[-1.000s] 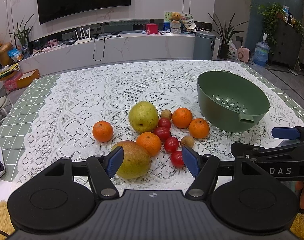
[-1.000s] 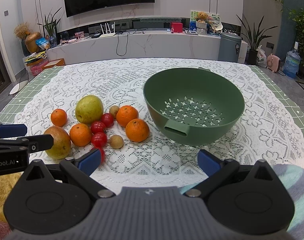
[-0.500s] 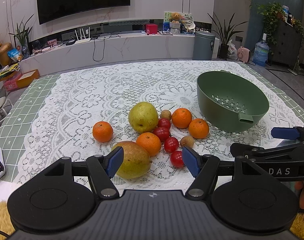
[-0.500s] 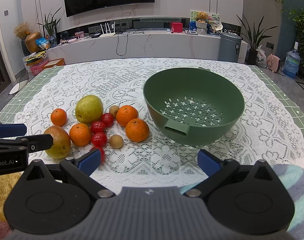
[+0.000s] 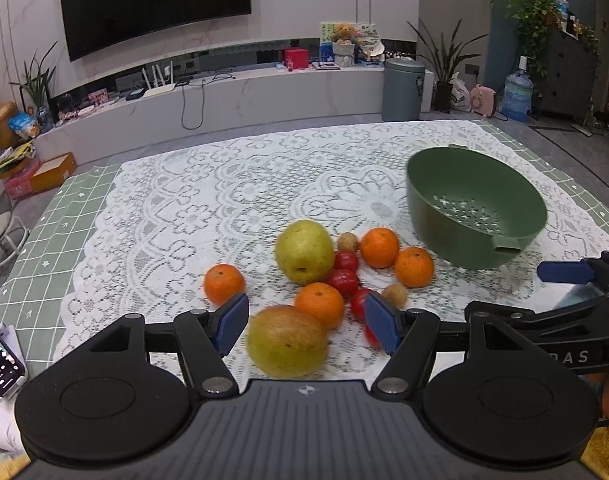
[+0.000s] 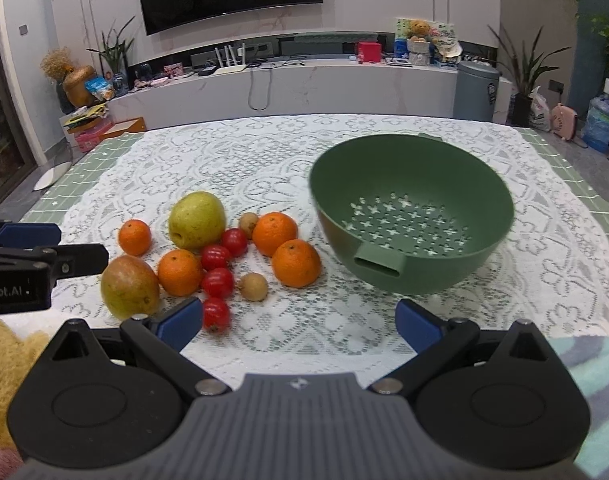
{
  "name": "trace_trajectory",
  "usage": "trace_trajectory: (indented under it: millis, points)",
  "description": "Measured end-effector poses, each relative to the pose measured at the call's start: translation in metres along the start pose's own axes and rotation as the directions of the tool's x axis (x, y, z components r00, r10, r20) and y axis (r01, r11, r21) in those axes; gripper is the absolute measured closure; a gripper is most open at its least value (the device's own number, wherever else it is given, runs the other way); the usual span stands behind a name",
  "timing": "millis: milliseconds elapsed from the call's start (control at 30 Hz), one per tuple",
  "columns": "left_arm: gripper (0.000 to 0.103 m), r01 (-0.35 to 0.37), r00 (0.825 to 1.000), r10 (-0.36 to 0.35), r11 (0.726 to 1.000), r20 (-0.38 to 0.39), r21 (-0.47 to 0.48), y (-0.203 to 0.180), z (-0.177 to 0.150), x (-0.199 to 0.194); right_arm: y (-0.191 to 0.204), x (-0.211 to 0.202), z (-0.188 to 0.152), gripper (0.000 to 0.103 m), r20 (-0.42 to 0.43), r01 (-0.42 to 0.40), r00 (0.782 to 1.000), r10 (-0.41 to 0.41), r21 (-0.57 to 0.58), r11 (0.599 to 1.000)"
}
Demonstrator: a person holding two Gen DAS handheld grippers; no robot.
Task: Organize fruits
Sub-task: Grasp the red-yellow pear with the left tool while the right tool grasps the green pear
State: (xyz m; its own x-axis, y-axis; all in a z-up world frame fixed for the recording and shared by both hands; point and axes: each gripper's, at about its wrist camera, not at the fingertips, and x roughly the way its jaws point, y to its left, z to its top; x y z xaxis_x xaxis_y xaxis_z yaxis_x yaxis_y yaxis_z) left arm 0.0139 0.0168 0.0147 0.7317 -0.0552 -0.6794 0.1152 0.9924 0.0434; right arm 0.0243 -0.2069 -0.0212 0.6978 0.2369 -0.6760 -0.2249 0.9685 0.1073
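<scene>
Both grippers were wide open and held nothing. The left gripper (image 5: pixel 306 326) hung low at the near edge of the table, its blue pads on either side of the mango (image 5: pixel 288 342), not touching it. The right gripper (image 6: pixel 300 326) faced the green colander (image 6: pixel 412 216), which stood empty on the lace tablecloth (image 6: pixel 264 160), to the right of the fruit. All the fruit lay in a tight group: the pear (image 5: pixel 304 252), four oranges, several small red fruits and two small brown ones. I think the main risk was this crowding. The mango lay against an orange (image 5: pixel 319 305), so a closing finger could push that orange into a red fruit (image 5: pixel 343 282), and round fruit rolls easily toward the table edge. The mango also looked broad and smooth for these pads; a grip off its middle could let it slip. A finger dragged low could also catch the lace.
</scene>
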Motion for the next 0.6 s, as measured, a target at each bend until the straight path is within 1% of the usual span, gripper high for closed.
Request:
trace_trajectory:
  millis: [33, 67, 100, 133, 200, 267, 400, 500, 600]
  points:
    - [0.030, -0.001, 1.000, 0.001, 1.000, -0.002, -0.001, 0.004, 0.002, 0.001, 0.001, 0.001, 0.002, 0.014, -0.002, -0.010, 1.000, 0.010, -0.002, 1.000]
    - [0.031, -0.004, 1.000, 0.004, 1.000, -0.002, -0.003, 0.008, 0.004, 0.001, 0.003, 0.003, 0.004, 0.019, -0.007, -0.022, 1.000, 0.022, -0.009, 1.000]
    - [0.032, -0.007, 1.000, 0.007, 1.000, -0.002, -0.008, 0.012, 0.006, 0.002, 0.006, 0.006, 0.006, 0.022, -0.012, -0.033, 0.999, 0.033, -0.020, 0.999]
    - [0.032, -0.006, 1.000, 0.006, 1.000, -0.004, -0.014, 0.016, 0.008, 0.003, 0.010, 0.008, 0.008, 0.024, -0.011, -0.043, 0.999, 0.043, -0.034, 0.998]
    - [0.034, 0.005, 1.000, -0.005, 1.000, -0.014, -0.029, 0.025, 0.012, 0.005, 0.017, 0.010, 0.012, 0.030, 0.003, -0.065, 0.998, 0.065, -0.068, 0.996]
    - [0.038, 0.024, 0.999, -0.026, 0.998, -0.035, -0.054, 0.035, 0.016, 0.011, 0.024, 0.012, 0.016, 0.034, 0.022, -0.086, 0.996, 0.089, -0.100, 0.991]
    - [0.038, 0.087, 0.990, -0.095, 0.993, -0.103, -0.080, 0.047, 0.017, 0.024, 0.035, 0.027, 0.028, 0.035, 0.017, -0.120, 0.992, 0.124, -0.150, 0.981]
    - [0.038, 0.140, 0.978, -0.148, 0.988, -0.144, -0.068, 0.051, 0.015, 0.031, 0.035, 0.042, 0.038, 0.035, 0.005, -0.144, 0.989, 0.146, -0.138, 0.980]
    - [0.033, 0.176, 0.963, -0.183, 0.983, -0.198, -0.053, 0.051, 0.012, 0.040, 0.033, 0.056, 0.048, 0.035, -0.012, -0.164, 0.986, 0.164, -0.114, 0.980]
